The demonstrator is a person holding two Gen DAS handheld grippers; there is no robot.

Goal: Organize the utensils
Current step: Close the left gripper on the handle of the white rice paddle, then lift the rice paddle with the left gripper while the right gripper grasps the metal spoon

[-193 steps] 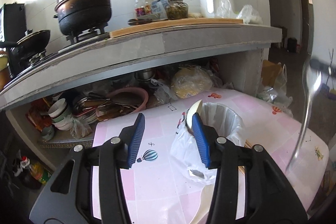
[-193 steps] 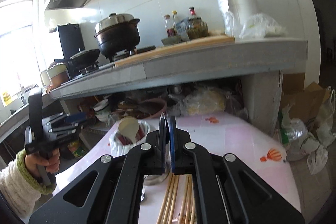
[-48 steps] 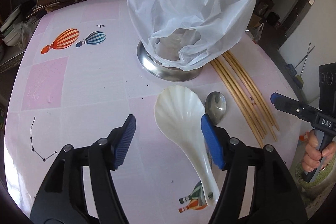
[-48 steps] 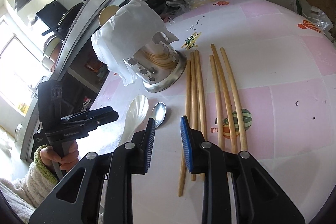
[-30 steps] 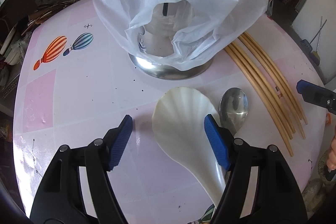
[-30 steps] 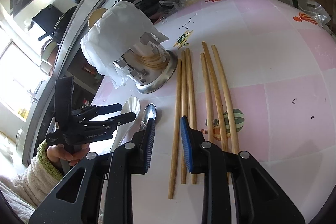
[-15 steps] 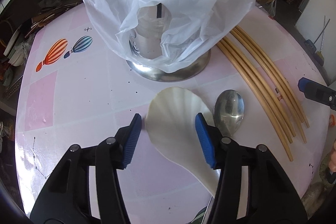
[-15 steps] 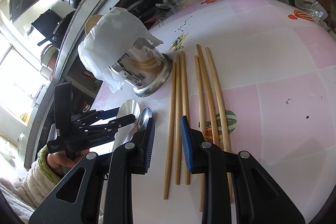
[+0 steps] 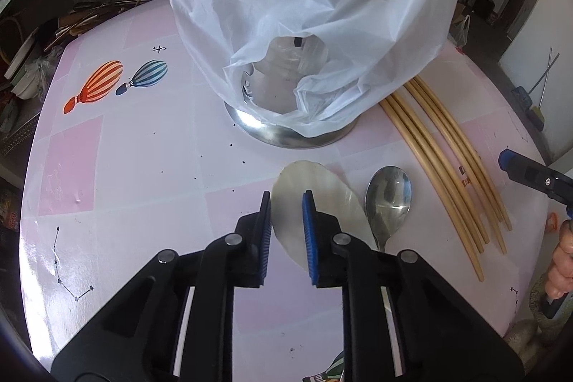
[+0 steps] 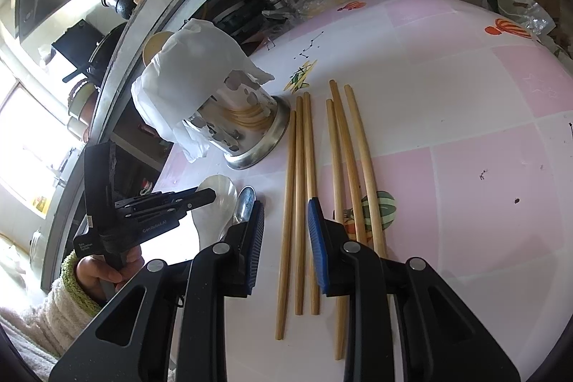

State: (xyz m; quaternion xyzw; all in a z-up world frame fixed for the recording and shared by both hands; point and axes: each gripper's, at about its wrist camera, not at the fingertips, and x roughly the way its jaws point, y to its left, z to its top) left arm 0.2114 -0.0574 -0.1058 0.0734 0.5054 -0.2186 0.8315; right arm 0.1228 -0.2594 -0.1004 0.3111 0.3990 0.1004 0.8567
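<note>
At the frame's lower centre, the left gripper [image 9: 285, 199] is narrowing, not yet closed, around the white spoon [image 9: 322, 188], whose handle is running back beneath it, while the right gripper [image 10: 285, 210] is hovering half-open over the chopsticks [image 10: 299, 203] beside the holder [image 9: 286, 131].

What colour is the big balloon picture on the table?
Orange and white stripes on the balloon; the left wrist view shows it best.

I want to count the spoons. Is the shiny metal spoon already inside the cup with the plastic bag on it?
No, the metal spoon lies flat on the table beside the white spoon, outside the bag-covered holder.
</note>
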